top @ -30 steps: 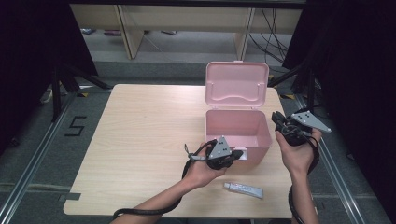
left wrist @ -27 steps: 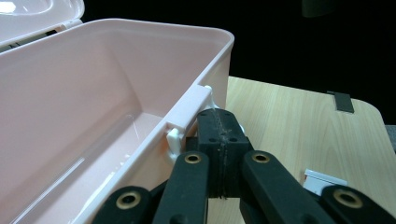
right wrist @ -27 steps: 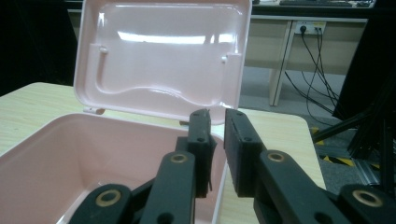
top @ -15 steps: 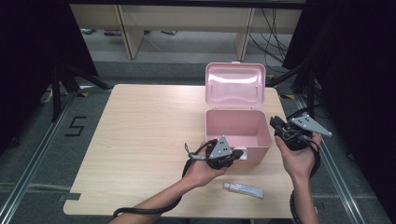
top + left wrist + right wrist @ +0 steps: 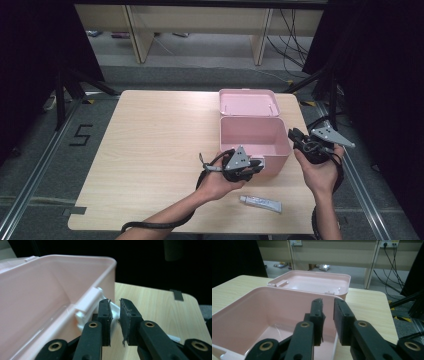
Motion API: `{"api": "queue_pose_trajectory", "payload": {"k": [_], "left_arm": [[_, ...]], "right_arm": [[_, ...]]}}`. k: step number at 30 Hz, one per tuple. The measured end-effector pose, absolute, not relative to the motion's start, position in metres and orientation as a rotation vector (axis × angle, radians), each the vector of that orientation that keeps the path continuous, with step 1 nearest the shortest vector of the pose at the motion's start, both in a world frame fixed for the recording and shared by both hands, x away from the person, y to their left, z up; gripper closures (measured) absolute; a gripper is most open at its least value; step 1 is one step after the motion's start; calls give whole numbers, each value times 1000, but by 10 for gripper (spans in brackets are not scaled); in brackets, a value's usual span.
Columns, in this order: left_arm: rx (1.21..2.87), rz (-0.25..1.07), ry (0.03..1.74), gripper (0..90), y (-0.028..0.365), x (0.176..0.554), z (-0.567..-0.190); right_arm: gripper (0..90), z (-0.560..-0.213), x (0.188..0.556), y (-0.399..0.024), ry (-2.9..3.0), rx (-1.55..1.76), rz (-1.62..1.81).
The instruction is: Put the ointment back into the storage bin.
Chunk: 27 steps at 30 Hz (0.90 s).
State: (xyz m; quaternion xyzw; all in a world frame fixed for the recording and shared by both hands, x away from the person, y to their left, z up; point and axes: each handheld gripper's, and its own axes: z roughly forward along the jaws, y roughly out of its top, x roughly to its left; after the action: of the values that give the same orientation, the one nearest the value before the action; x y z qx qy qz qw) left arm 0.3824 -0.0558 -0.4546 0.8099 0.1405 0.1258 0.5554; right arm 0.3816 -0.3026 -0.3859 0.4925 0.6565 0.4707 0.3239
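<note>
One pink box (image 5: 253, 134), one tube (image 5: 260, 203); both grippers' fingers released, the left's just opening.

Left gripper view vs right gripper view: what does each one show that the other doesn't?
Left gripper view: the white front latch of the pink box, seen from outside its front wall, with the left hand-held gripper at it, its jaws slightly apart after just opening; nothing is clamped.

Right gripper view: the open lid lying back behind the box, the box's empty inside, cables and furniture legs beyond, and the right hand-held gripper over the rim, gripping nothing.

Both: the pink box and the wooden table.
</note>
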Motion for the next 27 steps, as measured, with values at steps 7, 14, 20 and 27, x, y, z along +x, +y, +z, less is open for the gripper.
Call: {"api": "queue_pose_trajectory", "payload": {"k": [7,14,20,27], "left_arm": [[1896,291,326,768,-54,378,-451],[1873,305,338,700,-35,369,-435],[1853,316,388,600,-7,365,-426],[1834,295,502,464,35,366,-426]], "right_arm": [[782,-385,381,-301,1725,1313,1250],[765,-384,378,-298,1794,1306,1246],[742,-383,376,-300,1819,1252,1239],[695,-383,373,-300,1909,1211,1222]]}}
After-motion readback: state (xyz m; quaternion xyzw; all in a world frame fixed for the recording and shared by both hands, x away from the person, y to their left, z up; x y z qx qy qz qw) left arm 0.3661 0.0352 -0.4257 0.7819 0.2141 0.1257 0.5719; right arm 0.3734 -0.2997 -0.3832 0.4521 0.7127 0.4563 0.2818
